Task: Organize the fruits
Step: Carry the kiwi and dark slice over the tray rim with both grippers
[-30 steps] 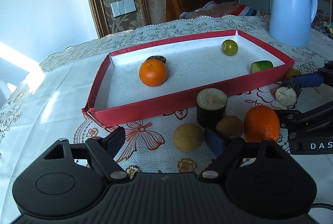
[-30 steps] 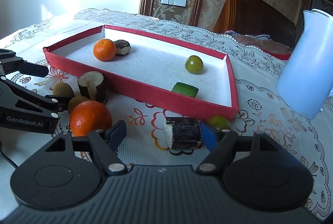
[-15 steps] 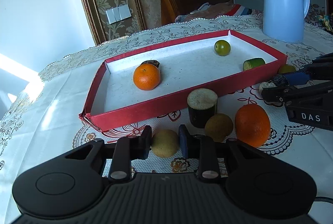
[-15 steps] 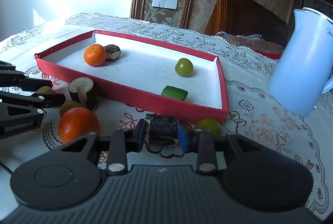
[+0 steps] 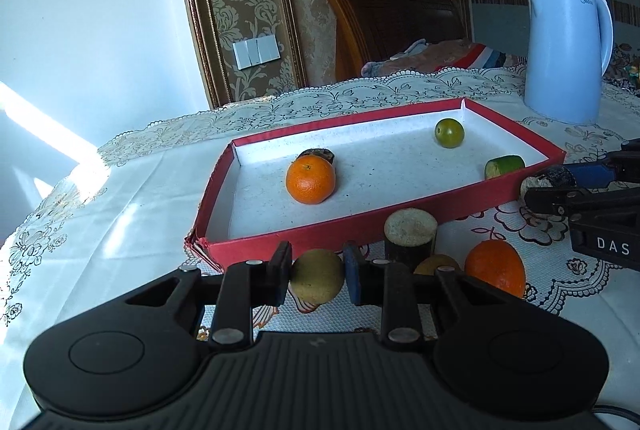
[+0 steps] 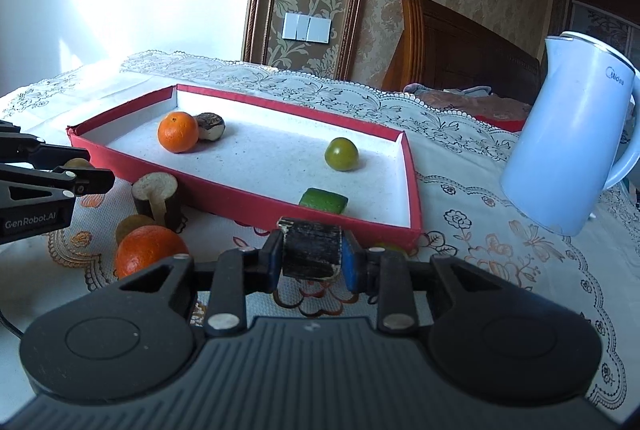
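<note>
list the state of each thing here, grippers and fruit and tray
left gripper: shut on a brown round fruit
right gripper: shut on a dark cane piece
red tray: open, four pieces inside
orange: on the cloth, outside the tray
kettle: upright, lid shut

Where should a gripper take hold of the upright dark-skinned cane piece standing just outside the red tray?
Probably across its dark sides, about mid-height, coming from the near side. The cane piece stands on end, pale cut face up, so its curved sides are exposed. The tray wall is close behind, and an orange and a brown fruit crowd its front right.
</note>
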`<state>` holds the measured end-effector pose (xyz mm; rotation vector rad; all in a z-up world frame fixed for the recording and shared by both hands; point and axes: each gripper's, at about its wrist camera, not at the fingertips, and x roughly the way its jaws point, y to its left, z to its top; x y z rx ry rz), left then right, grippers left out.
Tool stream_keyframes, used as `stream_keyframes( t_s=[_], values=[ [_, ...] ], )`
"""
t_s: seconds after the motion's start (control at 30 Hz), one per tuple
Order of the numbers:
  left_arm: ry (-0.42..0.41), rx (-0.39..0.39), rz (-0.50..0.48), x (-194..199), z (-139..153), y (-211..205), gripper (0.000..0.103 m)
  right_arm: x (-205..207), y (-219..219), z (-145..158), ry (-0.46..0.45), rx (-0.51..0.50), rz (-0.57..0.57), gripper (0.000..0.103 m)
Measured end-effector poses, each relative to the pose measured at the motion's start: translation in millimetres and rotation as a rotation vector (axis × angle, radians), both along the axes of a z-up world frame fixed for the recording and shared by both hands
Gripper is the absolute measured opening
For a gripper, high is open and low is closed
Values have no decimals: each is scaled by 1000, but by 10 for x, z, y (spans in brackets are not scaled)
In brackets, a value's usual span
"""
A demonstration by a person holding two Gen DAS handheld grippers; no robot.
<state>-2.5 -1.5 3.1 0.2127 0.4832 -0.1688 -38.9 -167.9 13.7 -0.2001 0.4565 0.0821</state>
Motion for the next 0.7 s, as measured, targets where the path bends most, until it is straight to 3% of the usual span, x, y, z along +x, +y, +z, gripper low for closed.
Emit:
stream_keyframes(
  t_s=[0.17, 0.37, 0.7],
  values=[
    [-34, -50, 11, 21, 156, -3, 27, 37, 26, 165, -50, 4, -12, 28],
    [-19, -72, 18, 277, 290, -71, 27, 391, 85, 329, -48, 22, -24, 28],
    [85, -80, 73, 880, 175, -209, 27, 991, 95, 150, 30, 37, -84, 28]
  ],
)
